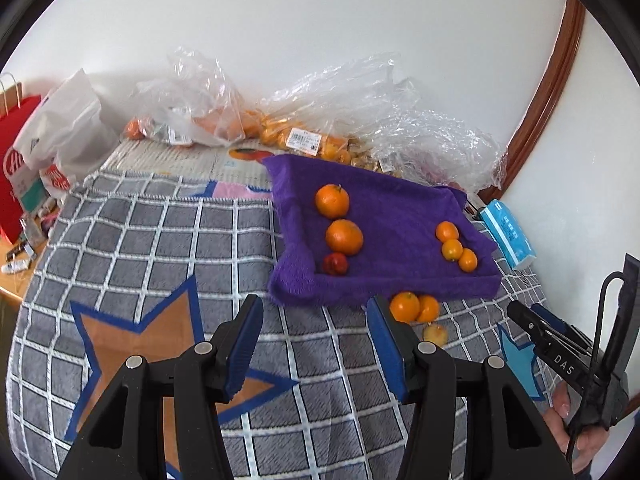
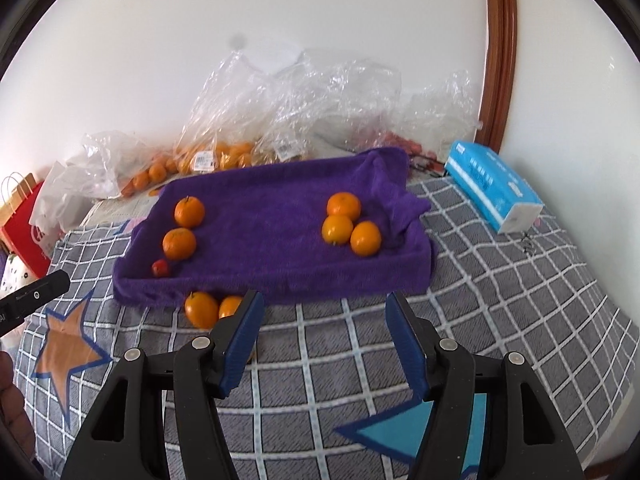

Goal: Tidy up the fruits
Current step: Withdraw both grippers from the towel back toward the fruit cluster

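Both tongs hang over the checked blanket [image 1: 152, 240], and neither carries anything. The left tongs [image 1: 316, 344] stand partly open with only blanket between the pads. The right tongs [image 2: 324, 340] stand a little wider, also empty.

Just ahead of both, three fruits lie loose on the blanket against the near edge of the purple tray [image 1: 400, 200]: two oranges [image 1: 405, 306] touching each other and a small yellow fruit [image 1: 436, 334] just in front of them. In the right wrist view the left pad of the right tongs hides part of this group.

Inside the tray, two large oranges [image 1: 344, 237] and a small red fruit [image 1: 335, 264] sit in a line at the left; three small oranges [image 2: 339, 230] cluster at the right. Beyond the tray, bagged fruit [image 1: 304, 140] lies along the wall.

Judged step: sorting is partly done, and the loose fruits are next. The next move calls for lowering one pair of tongs around a single loose orange without nudging its neighbour, closing gently, then lifting over the tray edge.
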### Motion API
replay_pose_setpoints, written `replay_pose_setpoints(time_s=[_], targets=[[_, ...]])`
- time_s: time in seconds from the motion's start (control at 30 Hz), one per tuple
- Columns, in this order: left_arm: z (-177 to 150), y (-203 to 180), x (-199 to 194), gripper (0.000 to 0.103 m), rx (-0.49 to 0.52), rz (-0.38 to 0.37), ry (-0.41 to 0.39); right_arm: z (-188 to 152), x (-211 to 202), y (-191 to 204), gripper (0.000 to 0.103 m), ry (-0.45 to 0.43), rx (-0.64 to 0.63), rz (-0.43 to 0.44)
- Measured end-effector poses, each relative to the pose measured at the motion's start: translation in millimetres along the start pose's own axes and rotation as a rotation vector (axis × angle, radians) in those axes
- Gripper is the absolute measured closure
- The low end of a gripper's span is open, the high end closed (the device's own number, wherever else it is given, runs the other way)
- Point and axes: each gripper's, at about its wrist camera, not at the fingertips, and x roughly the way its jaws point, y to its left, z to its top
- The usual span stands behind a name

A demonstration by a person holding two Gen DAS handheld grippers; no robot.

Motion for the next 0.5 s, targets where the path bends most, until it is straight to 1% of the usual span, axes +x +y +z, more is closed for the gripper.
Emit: replay_pose_setpoints(time_s=[0.07, 0.23, 0.3, 0.37, 0.43, 0.5], targets=[[-4.9, 1.4, 2.2, 0.052, 0.007, -0.012, 0.023, -5.8, -1.2, -2.0, 0.04, 0.008, 0.018, 0.016], [-19.0, 2.3, 8.2, 0.052, 0.027, 0.011, 0.041, -17.4, -5.5, -4.2, 0.042, 0.008, 0.029, 0.016], [-21.4, 4.9, 10.6, 0.052, 0.018, 0.012, 0.048, -21.0, -5.5, -5.3, 0.043, 0.018, 0.036, 0.021], [-23.5, 9.5, 13.5, 0.052, 0.001, 0.002, 0.056, -23.6, -2.9, -5.4, 0.048, 0.03, 0.034, 0.026], [-24.0, 13.3, 17.3, 0.052, -0.002, -0.01, 0.069, -26.0, 0.3, -4.7, 0.048, 0.037, 0.032, 0.016], [-24.7, 18.1, 20.7, 0.052, -0.007, 0.001, 0.073, -27.7, 5.2, -4.7, 0.048, 0.045, 0.037, 0.017]])
